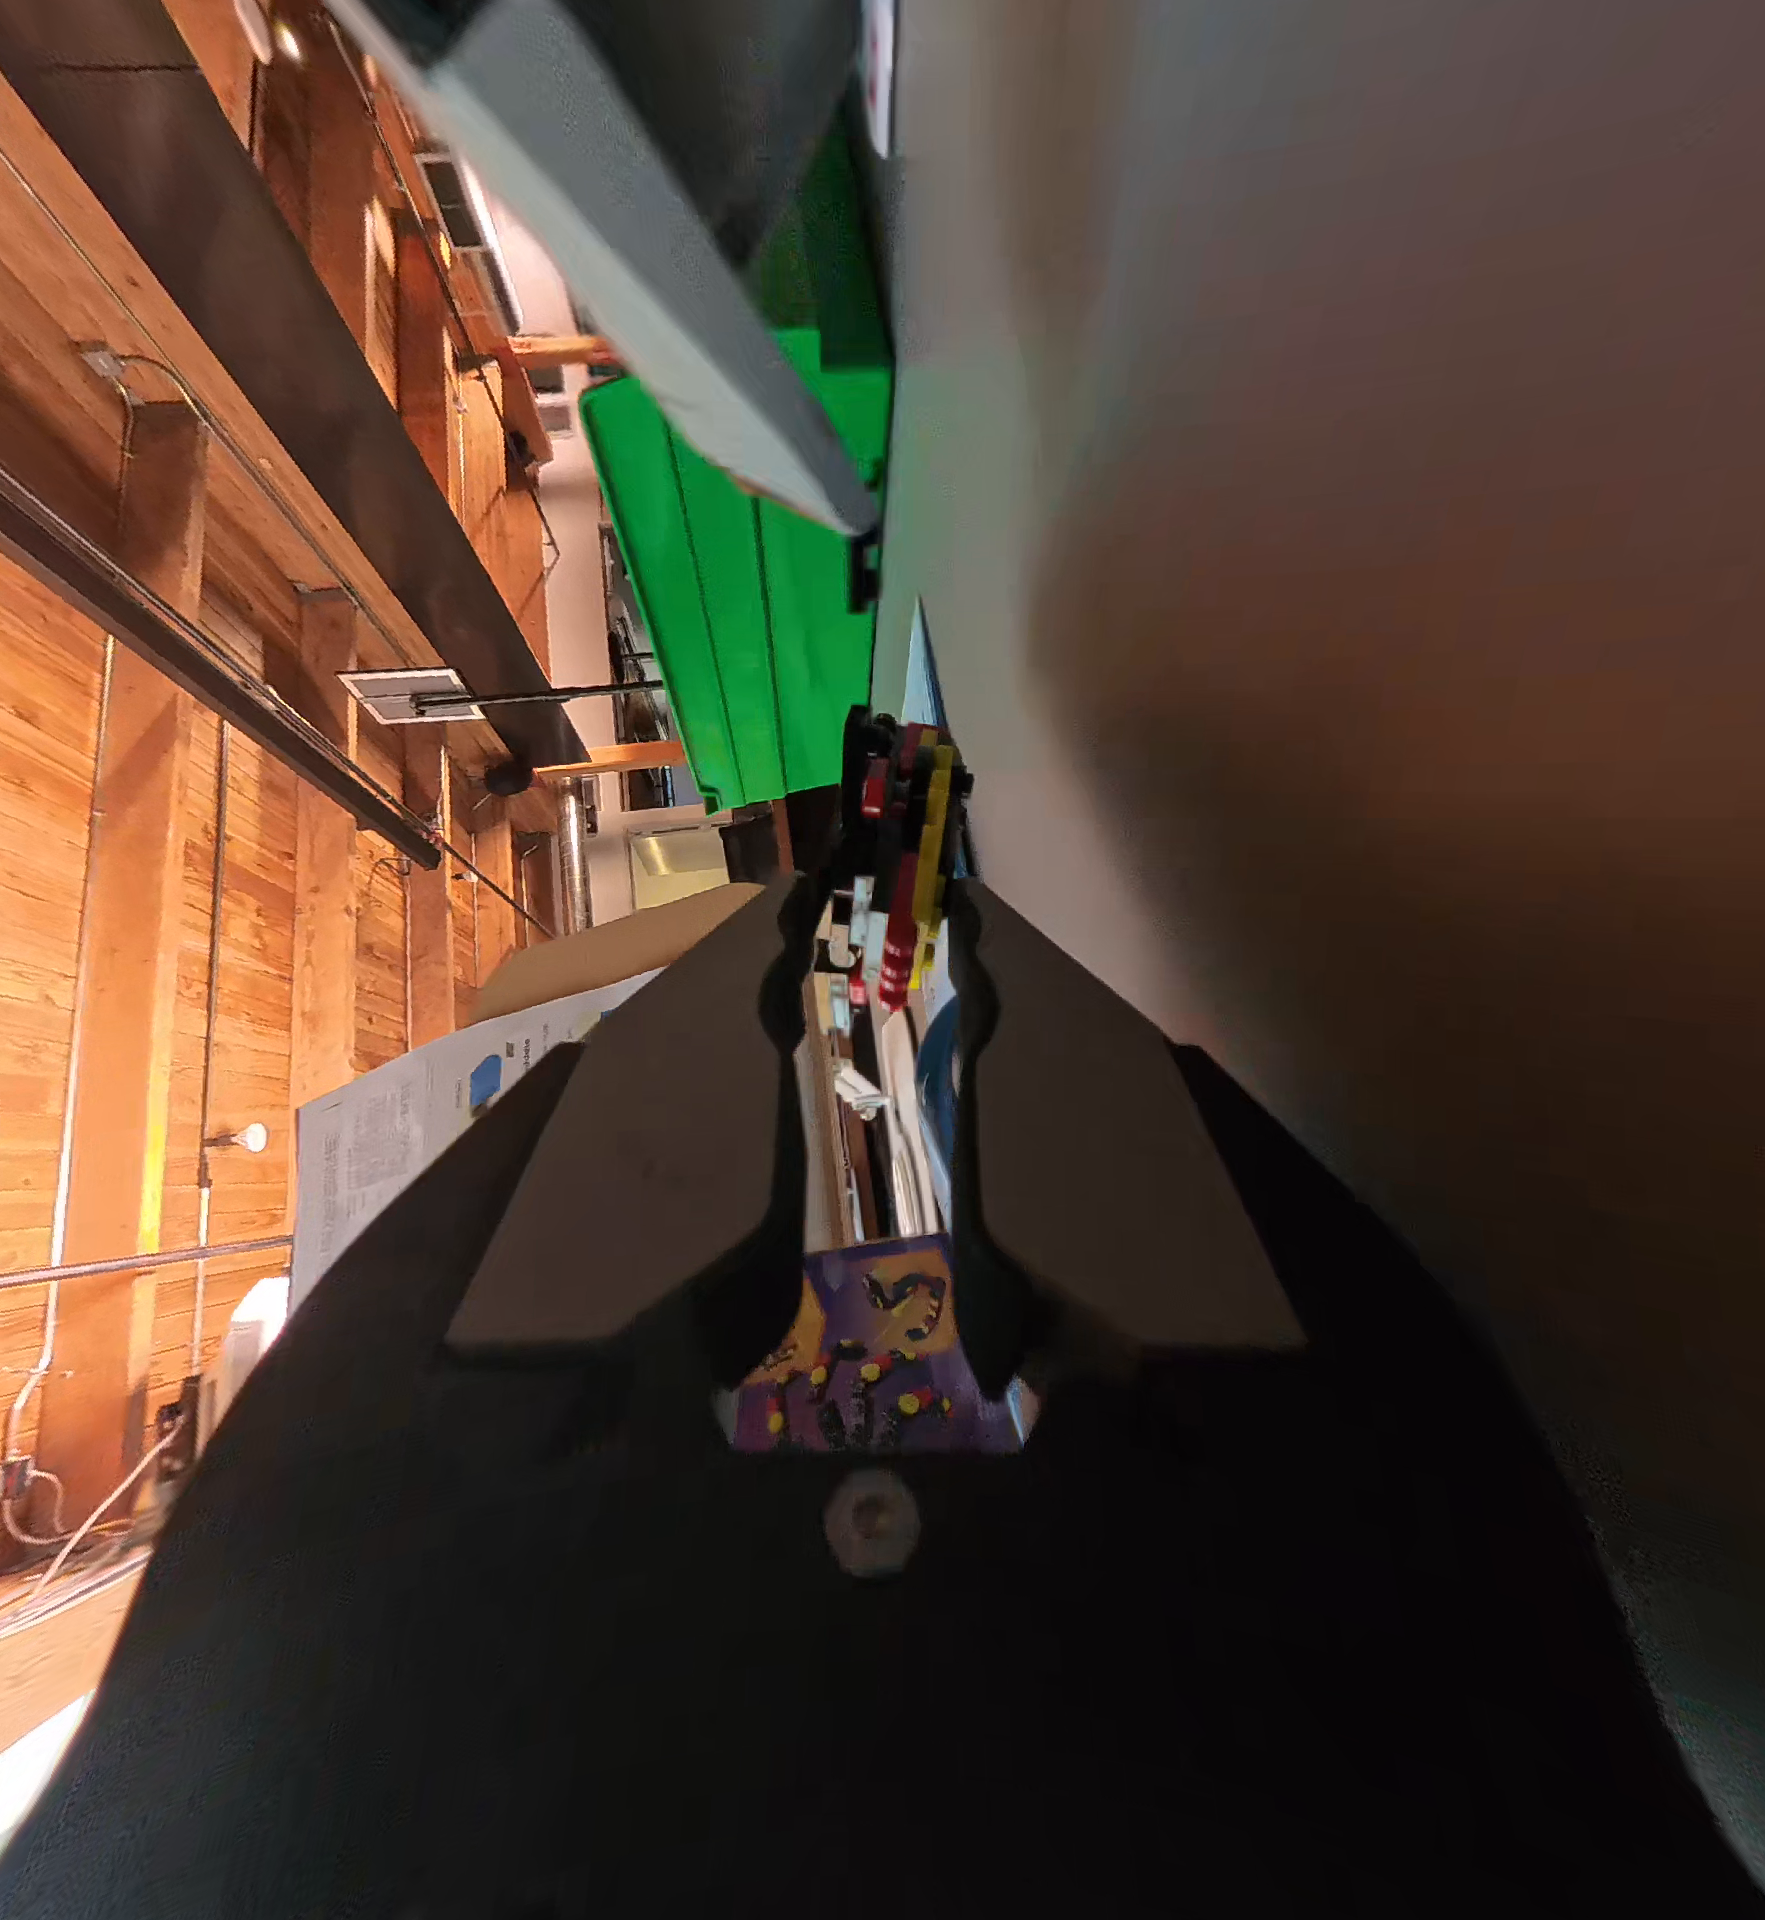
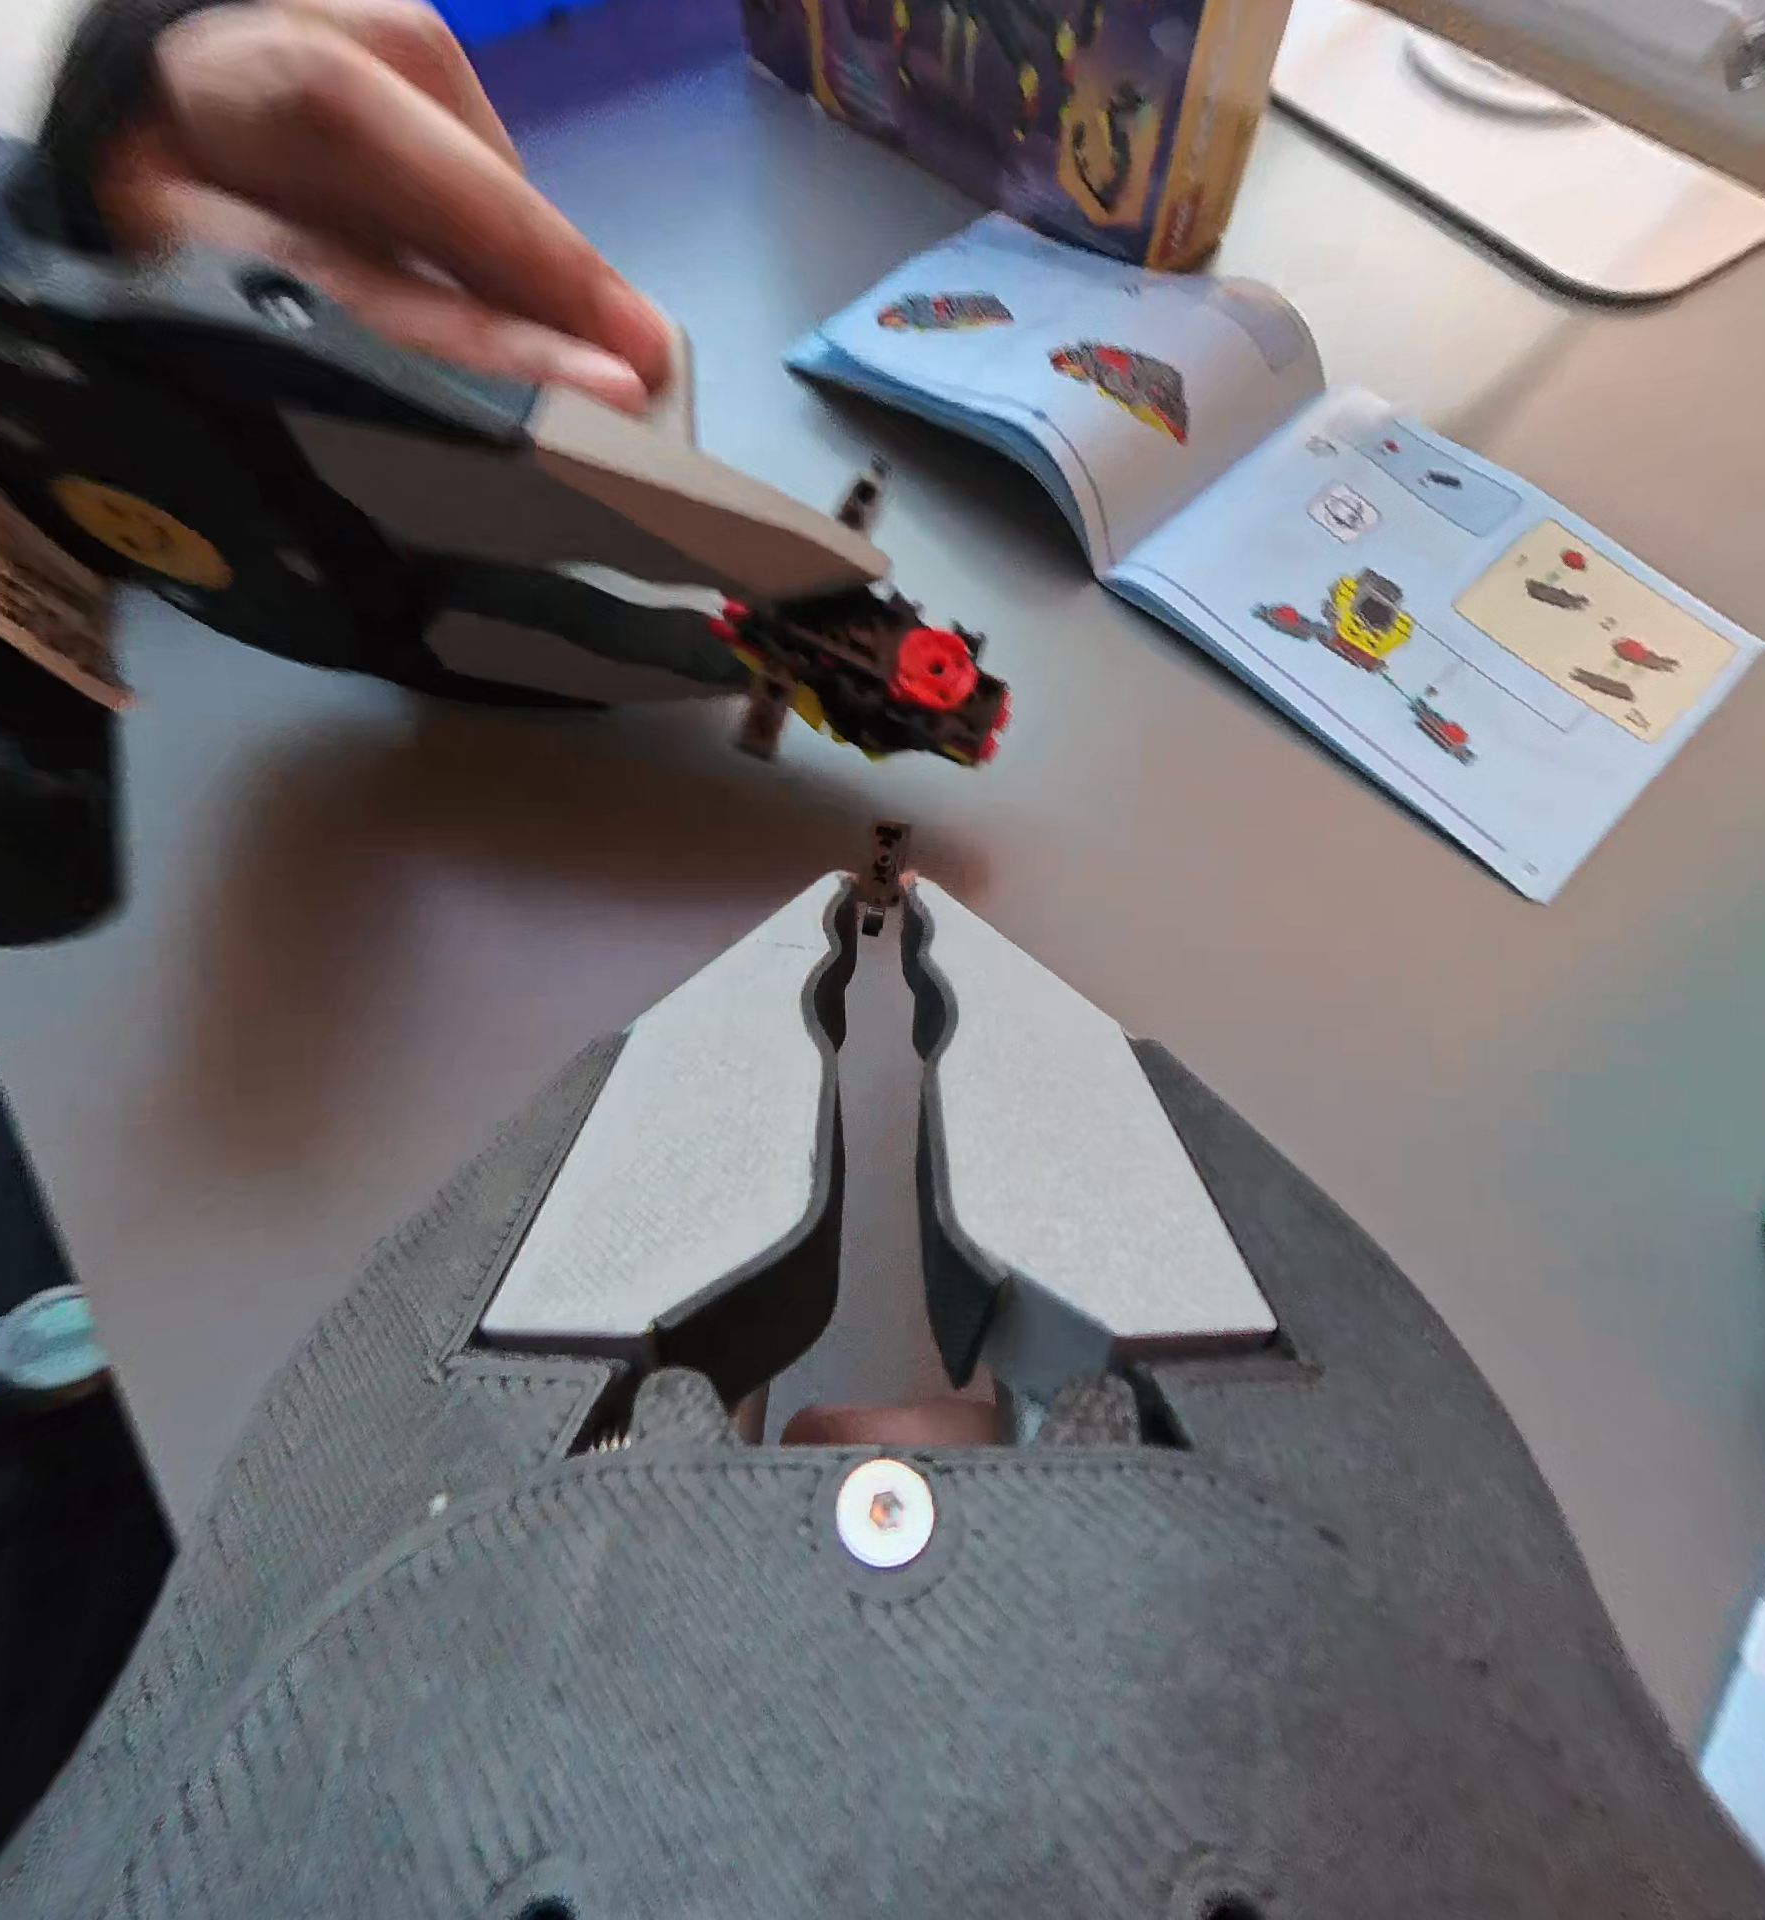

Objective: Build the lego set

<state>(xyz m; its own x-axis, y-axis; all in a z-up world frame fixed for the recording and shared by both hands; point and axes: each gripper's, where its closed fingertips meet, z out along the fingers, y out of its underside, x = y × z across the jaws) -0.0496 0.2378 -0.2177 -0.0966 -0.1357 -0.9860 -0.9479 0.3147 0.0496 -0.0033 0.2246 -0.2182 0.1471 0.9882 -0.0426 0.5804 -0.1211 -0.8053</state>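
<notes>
**Over the desk, a half-built model meets its next piece**

Above the desk (image 2: pixel 1117 935), the left gripper (image 2: pixel 753 613) holds the model (image 2: pixel 878 681) clear of the surface, its fingers closed on the model's near end so the black, red and yellow body sticks out past the tips, a red round part facing up. From its own camera the model (image 1: pixel 904 852) shows edge-on between the tips, with the camera turned sideways.

The right gripper (image 2: pixel 880 883) is nearly closed, pinching a small dark piece (image 2: pixel 883 862) at the very tips, most of it poking forward. It sits just below the model and close, not yet touching.

The build looks partway done, I'd say: a body is assembled, and the booklet (image 2: pixel 1377 582) lies open on a page with steps drawn (how many remain I can't tell). The box (image 2: pixel 1065 104) stands behind the booklet. Joining the piece appears to be the step in hand.
</notes>
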